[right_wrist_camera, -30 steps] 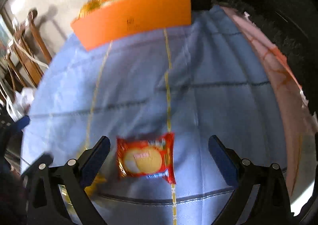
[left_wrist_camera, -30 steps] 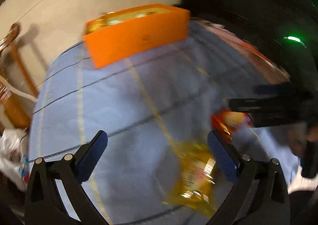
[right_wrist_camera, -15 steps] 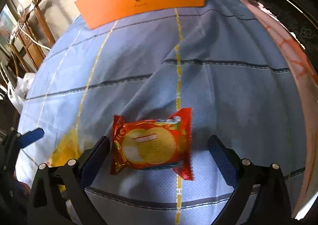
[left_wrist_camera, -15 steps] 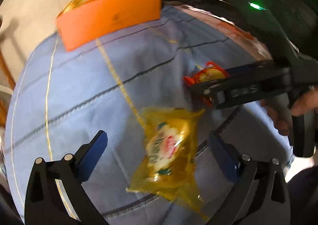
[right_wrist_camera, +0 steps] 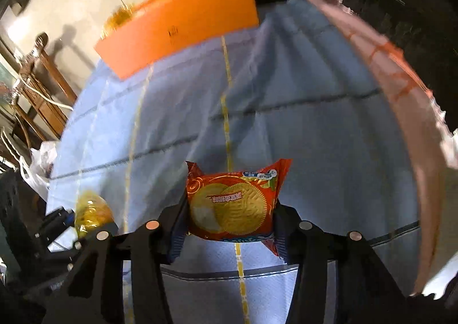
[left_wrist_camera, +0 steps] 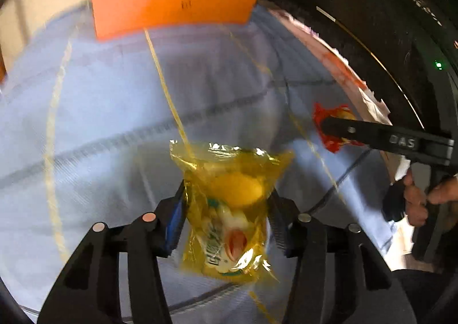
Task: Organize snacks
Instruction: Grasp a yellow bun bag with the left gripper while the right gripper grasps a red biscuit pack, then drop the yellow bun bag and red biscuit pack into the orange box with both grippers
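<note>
The left gripper [left_wrist_camera: 226, 218] has just been closing, and its jaws now pinch the yellow snack pack [left_wrist_camera: 229, 209] between the blue pads, one pad on each side of the wrapper. The pack stands tall in the grip, its crinkled top edge sticking up past the fingertips w/ a round yellow piece showing through the clear film (print on the lower half is too blurred to read). In the right wrist view the same pack shows at the lower left, just off the cloth's left edge, held in that gripper.

The right gripper [right_wrist_camera: 229, 218] has also just been closing, and its jaws are clamped on the red biscuit pack [right_wrist_camera: 233, 205], pads pressed vs. its short sides. The pack faces the camera: two round golden biscuits pictured on red, a small blue-white label at its top right corner. From the left wrist view it is near the table's right edge, w/ the person's hand [left_wrist_camera: 420, 198] around the gripper's handle.

Both packs sit over the near half of the blue tablecloth [right_wrist_camera: 315, 129], which has yellow and dark lines across it. An orange box [right_wrist_camera: 183, 35] stands at the far edge of the table, approx. centre-left, something golden poking above its left end.
</note>
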The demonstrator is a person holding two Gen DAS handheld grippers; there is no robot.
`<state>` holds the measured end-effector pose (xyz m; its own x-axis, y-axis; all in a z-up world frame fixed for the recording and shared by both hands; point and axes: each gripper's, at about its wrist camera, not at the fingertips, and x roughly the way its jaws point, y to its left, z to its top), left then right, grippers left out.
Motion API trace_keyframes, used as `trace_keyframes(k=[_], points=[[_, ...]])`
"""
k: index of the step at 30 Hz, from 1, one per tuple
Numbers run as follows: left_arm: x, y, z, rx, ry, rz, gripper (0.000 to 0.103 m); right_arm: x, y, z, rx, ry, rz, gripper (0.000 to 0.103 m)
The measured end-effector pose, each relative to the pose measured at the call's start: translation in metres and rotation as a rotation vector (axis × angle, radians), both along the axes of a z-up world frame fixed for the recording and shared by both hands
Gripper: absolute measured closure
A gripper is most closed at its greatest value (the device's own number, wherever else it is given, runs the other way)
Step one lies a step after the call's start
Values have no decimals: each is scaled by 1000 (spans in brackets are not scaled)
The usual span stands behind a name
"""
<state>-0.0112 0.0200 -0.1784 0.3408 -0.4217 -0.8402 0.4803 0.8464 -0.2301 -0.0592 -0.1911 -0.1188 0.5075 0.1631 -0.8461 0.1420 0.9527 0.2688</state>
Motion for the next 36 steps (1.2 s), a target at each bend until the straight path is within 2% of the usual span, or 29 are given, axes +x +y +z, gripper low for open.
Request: trace_keyframes(k=[4, 7, 11, 13, 16, 18, 23, 24, 25, 26, 27, 28, 30, 32, 36], points=[[17, -2, 40, 80, -95, 3, 55, 12, -5, 40, -24, -91, -13, 52], [46, -7, 63, 162, -160, 66, 55, 34, -3, 78, -83, -195, 7, 52], [92, -3, 102, 111, -226, 160, 55, 87, -3, 113, -61, -293, 4, 52], [122, -6, 117, 127, -252, 205, 55, 116, -6, 125, -54, -337, 3, 52], [169, -9, 134, 165, -308, 270, 55, 170, -6, 139, -25, -350, 26, 52], [202, -7, 141, 180, -316, 316, 55, 205, -1, 145, -44, -355, 45, 52], [269, 2, 154, 148, -299, 399, 55, 283, 6, 157, -83, -373, 88, 52], [277, 1, 155, 148, -301, 402, 55, 295, 8, 159, -85, -376, 99, 51], [285, 0, 157, 147, -305, 395, 55, 303, 8, 159, -93, -381, 105, 38], [290, -3, 159, 146, -307, 378, 45, 310, 9, 159, -114, -394, 105, 3], [294, -8, 160, 167, -309, 372, 6, 314, 9, 157, -159, -414, 78, 4], [295, -11, 162, 190, -334, 398, 7, 319, 10, 155, -203, -416, 40, 3], [286, -11, 166, 178, -392, 419, 4, 320, 4, 152, -137, -383, 63, 3], [282, -13, 167, 147, -370, 390, 4, 309, -4, 152, -75, -388, 46, 4], [280, -13, 167, 142, -337, 425, 4, 288, -1, 159, -136, -410, 80, 4]])
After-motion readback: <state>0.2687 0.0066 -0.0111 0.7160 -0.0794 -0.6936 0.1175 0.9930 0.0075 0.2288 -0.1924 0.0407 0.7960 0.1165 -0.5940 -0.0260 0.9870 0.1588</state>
